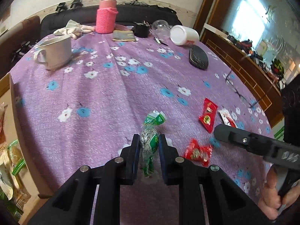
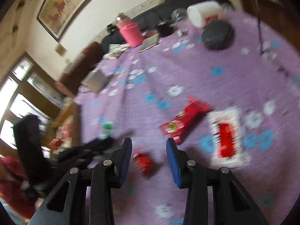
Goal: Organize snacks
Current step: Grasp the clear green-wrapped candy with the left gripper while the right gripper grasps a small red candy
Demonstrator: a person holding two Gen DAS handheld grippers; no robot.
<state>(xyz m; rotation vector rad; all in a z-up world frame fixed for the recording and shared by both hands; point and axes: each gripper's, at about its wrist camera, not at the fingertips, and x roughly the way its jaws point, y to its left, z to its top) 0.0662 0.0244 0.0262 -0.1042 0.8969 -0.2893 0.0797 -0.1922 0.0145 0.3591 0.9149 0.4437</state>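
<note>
My left gripper (image 1: 149,137) is shut on a green-and-silver wrapped candy (image 1: 150,146), just above the purple flowered tablecloth (image 1: 112,97). In the blurred right wrist view that candy (image 2: 107,129) shows at the dark left gripper (image 2: 101,143). My right gripper (image 2: 149,142) stands open. A small crumpled red candy (image 2: 143,160) lies on the cloth between and below its fingers, and neither pad touches it. In the left wrist view this red candy (image 1: 197,151) sits under the right gripper (image 1: 218,131). Further off lie a flat red packet (image 1: 207,116) (image 2: 184,121) and a white-and-red packet (image 1: 226,118) (image 2: 226,136).
A white mug (image 1: 56,51) stands far left. A pink bottle in a knitted sleeve (image 1: 106,16), a tipped white jar (image 1: 184,34) and a black oval object (image 1: 198,58) are at the back. Glasses (image 1: 238,90) lie right. Snack bags (image 1: 11,168) sit off the table's left edge.
</note>
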